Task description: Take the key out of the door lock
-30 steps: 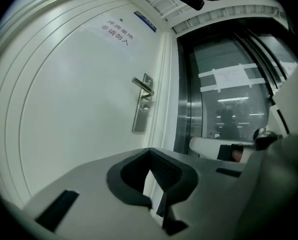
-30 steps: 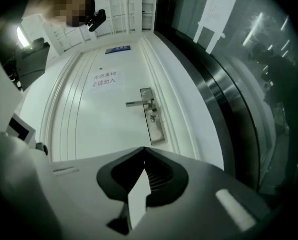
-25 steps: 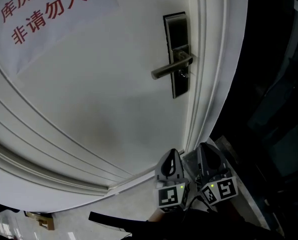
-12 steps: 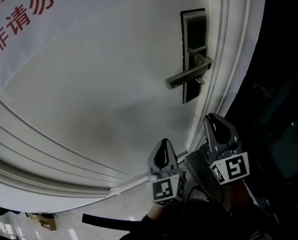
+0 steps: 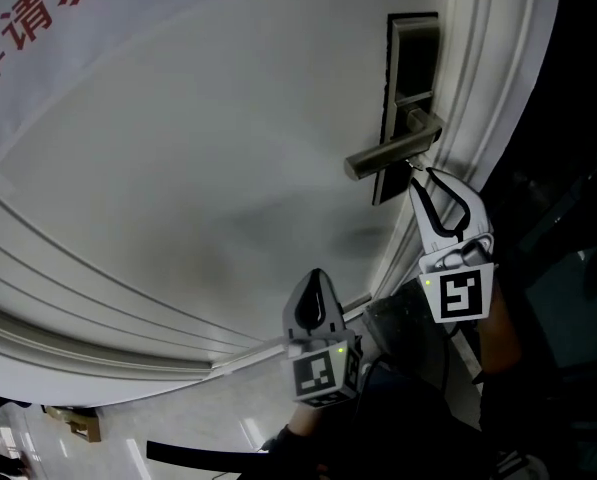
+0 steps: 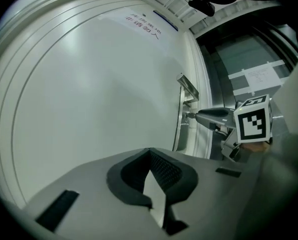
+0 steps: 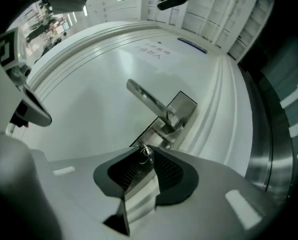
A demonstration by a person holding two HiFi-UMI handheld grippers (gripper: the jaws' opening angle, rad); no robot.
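Note:
A grey lever handle (image 5: 388,153) and a dark lock plate (image 5: 410,48) sit at the right side of the white door (image 5: 228,168). The small silver key (image 7: 145,153) sticks out of the lock just under the handle (image 7: 149,101). My right gripper (image 5: 418,175) is up at the lock. It is open only a little, with its tips close on either side of the key's head (image 7: 146,159). The left gripper view shows it reaching the plate (image 6: 198,115). My left gripper (image 5: 314,276) hangs lower, away from the door, shut and empty (image 6: 149,151).
A paper sign with red characters (image 5: 38,18) is stuck high on the door's left. The white moulded door frame (image 5: 498,88) runs just right of the lock, with dark glass (image 5: 578,218) beyond it. A cardboard box (image 5: 73,423) lies on the floor at the lower left.
My right gripper has risen from below the lock to the key under the handle. My left gripper stayed low, and the head view shifted so the lock sits further right.

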